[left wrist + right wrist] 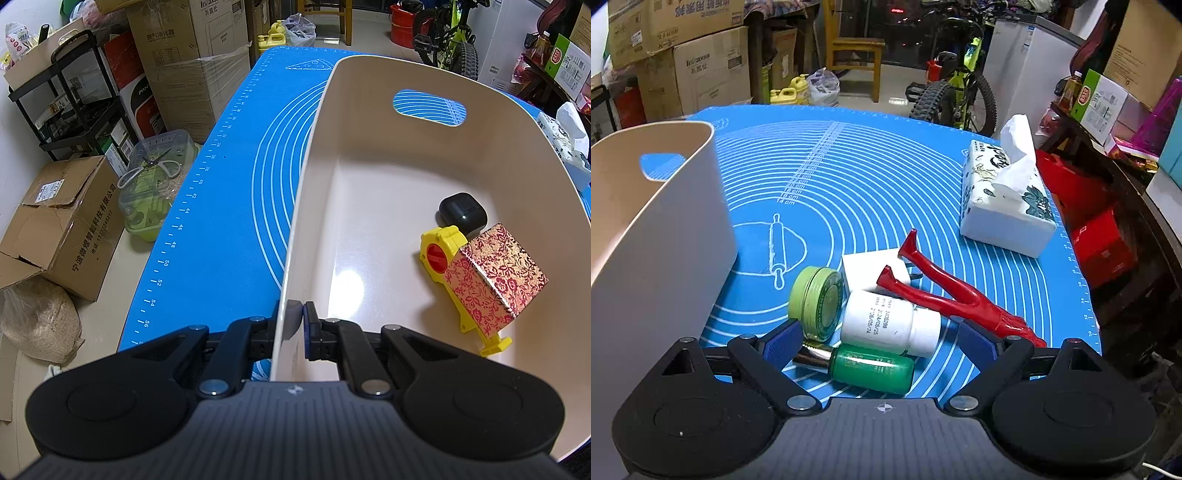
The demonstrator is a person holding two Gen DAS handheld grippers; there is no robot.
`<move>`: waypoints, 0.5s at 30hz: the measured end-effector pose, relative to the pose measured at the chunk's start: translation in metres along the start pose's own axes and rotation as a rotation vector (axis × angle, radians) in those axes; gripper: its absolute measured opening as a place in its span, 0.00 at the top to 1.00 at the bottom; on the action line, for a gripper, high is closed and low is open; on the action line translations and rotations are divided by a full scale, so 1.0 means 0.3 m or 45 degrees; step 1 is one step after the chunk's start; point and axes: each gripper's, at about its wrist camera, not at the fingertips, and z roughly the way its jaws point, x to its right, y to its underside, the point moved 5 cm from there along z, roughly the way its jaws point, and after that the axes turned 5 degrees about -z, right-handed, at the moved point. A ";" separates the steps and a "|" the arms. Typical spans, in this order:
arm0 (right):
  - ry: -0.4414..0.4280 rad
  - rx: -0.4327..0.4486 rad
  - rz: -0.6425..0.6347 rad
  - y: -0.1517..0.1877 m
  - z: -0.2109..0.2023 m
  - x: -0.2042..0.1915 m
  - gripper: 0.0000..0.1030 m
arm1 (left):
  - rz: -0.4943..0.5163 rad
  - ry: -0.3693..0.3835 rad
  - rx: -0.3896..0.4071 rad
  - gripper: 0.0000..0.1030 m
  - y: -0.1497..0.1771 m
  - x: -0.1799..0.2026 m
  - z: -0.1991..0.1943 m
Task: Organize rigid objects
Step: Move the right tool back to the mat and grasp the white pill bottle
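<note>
A cream plastic bin (369, 122) stands on the blue mat. My left gripper (295, 321) is shut on its near rim. Inside lie a black case (461, 214), a yellow tape dispenser (443, 254) and a red-and-gold patterned box (495, 277). In the right wrist view my right gripper (882, 338) is open just above a cluster on the mat: a white pill bottle (886, 321) and a green bottle (875, 369) lie between its fingers, a green round tin (816, 302) stands by the left finger, and a red leg-shaped tool (953, 291) lies across a white box (871, 269). The bin's wall (676, 236) stands at the left.
A tissue box (1004, 199) sits on the mat at the far right. Cardboard boxes (62, 225), a black shelf and a clear container line the floor left of the table. A bicycle (960, 77), a wooden chair and red boxes stand beyond and to the right.
</note>
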 end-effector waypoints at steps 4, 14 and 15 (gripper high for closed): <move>0.004 0.039 0.033 -0.011 -0.015 0.025 0.12 | 0.000 0.000 0.000 0.89 0.000 0.000 0.000; 0.019 0.023 0.079 -0.001 0.033 0.047 0.19 | 0.000 -0.001 0.000 0.89 0.000 0.000 0.000; 0.015 0.020 0.079 0.001 0.043 0.045 0.20 | 0.000 0.000 0.000 0.89 0.000 0.000 0.000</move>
